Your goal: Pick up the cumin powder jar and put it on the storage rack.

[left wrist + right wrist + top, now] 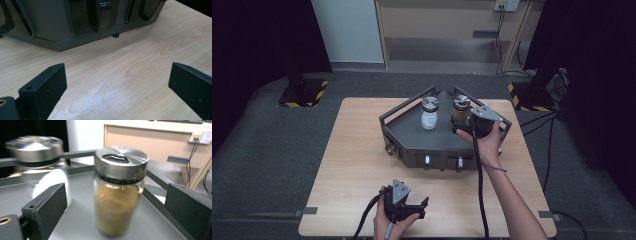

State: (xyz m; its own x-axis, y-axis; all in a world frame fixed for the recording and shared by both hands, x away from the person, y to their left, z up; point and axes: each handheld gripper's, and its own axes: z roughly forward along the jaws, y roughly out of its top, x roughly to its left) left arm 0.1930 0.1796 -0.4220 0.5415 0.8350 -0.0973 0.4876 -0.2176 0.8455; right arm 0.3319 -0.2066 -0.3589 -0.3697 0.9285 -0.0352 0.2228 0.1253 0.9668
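Table (362, 165): light wood; it carries a dark grey tray and both grippers are over it.
Tray (412, 137): an angular dark grey stand with a rail around its top, on the far half of the table. Two jars stand on it side by side.
Brown jar (117, 192): glass with a metal lid (121, 161), filled with brown powder, upright on the tray floor. In the right gripper view it stands between the two fingers, a little ahead of their tips, and neither finger touches it.
White jar (47, 170): same kind of lid, white content, blurred in the right gripper view. It is beyond the left finger in that view, just beside the brown jar; in the high view it is at (429, 114).
Right gripper (462, 126): held by the right hand (486, 145) at the near right side of the tray, pointing at the brown jar. Its fingers (47, 207) are wide apart, with nothing gripped.
Left gripper (414, 207): held by the left hand (384, 222) low over the near edge of the table, well apart from the tray. Its fingers (46, 86) are wide apart; between them is bare wood, and the tray's front wall (50, 27) is ahead of the tips.
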